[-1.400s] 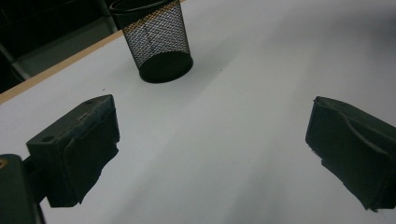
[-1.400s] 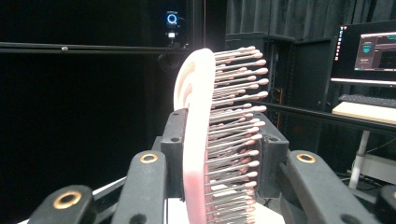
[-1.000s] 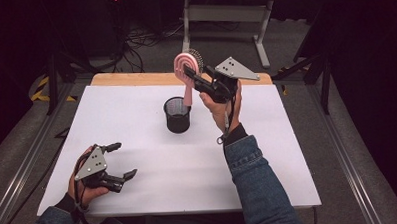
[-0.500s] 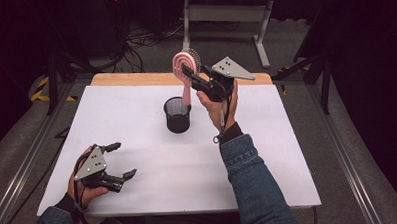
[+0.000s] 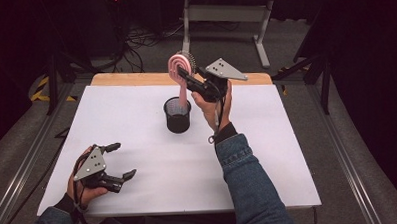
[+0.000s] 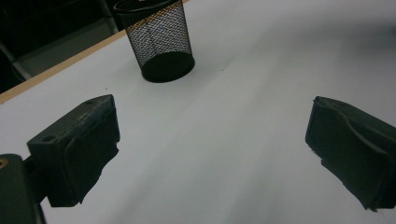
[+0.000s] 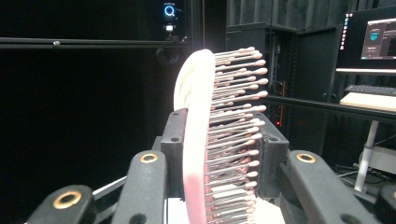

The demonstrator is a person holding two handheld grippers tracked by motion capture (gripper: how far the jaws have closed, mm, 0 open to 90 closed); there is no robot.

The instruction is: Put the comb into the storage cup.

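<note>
While the pink hairbrush (image 5: pixel 178 72) is being clamped at its bristled head between the jaws of the right gripper (image 5: pixel 186 76), it is being held upright just above the black mesh cup (image 5: pixel 177 115), its handle being pointed down into the cup's mouth. In the right gripper view the brush's (image 7: pixel 198 140) pad and bristles are being pressed from both sides. Well apart from the cup, toward the table's near left corner, the left gripper (image 5: pixel 122 159) is being rested on the white table (image 5: pixel 137 139) with jaws spread and nothing being held; the cup (image 6: pixel 161 44) is being seen beyond them.
</note>
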